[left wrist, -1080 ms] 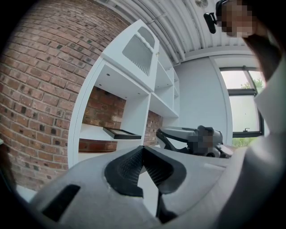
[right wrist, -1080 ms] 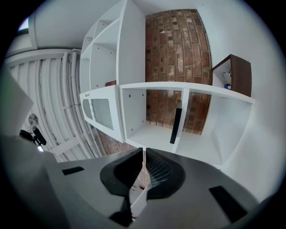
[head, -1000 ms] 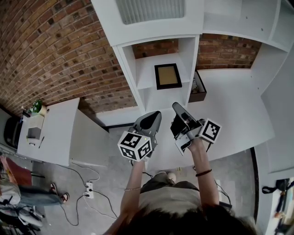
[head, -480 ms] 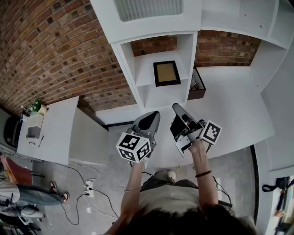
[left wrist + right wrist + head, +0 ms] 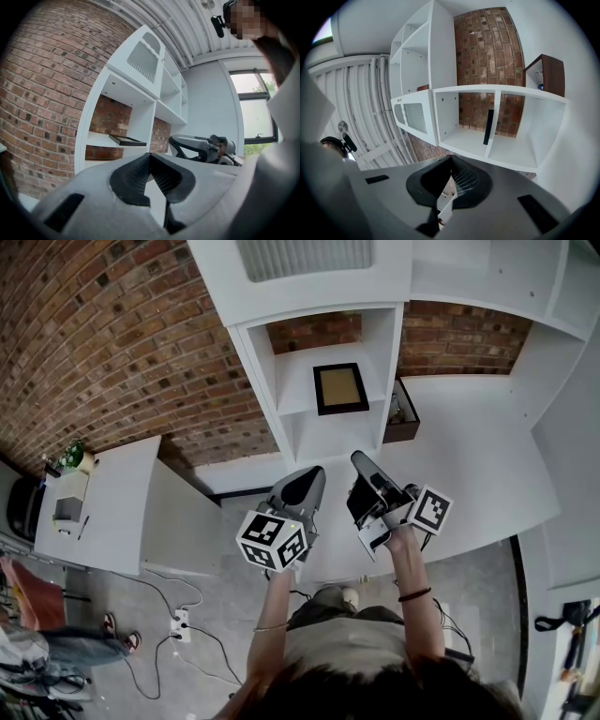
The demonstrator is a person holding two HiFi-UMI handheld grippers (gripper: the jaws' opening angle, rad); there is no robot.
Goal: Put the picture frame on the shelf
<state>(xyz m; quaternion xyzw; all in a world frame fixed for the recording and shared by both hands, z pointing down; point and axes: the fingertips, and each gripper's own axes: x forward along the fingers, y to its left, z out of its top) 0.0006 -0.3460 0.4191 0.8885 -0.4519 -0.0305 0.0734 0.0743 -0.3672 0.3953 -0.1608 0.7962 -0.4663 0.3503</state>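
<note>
Showing the picture frame (image 5: 340,388) already on the shelf (image 5: 292,401), the head view has it at upper centre, in the middle compartment of a tall white unit. The frame is dark-edged with a tan middle. It seems to lie flat with its face up, closer to the compartment's right wall than to its left.

Both claws are held below the frame, at the centre of the head view, well apart from the shelf. The left claw (image 5: 310,476) is pressed together with nothing in it. The right claw (image 5: 360,459) is pressed together too and empty, and it tilts slightly upward. They sit side by side and do not touch.

The placing looks done, so the step in hand is judged to be clearing away. To do that well, the claws should draw straight back toward the person. They should stay below the board, so that neither tip catches the frame.

In the left gripper view the frame's front edge sits near the lip of the board, and it may overhang a little. A knock from below or in front could therefore tip it off.

White upright walls close the compartment on both sides. A dark brown box (image 5: 404,416) sits just right of the unit, on a broad white surface.

The room between the person and the shelf is open. A white desk (image 5: 112,512) stands well apart at lower left, and a brick wall (image 5: 112,343) fills the upper left.
</note>
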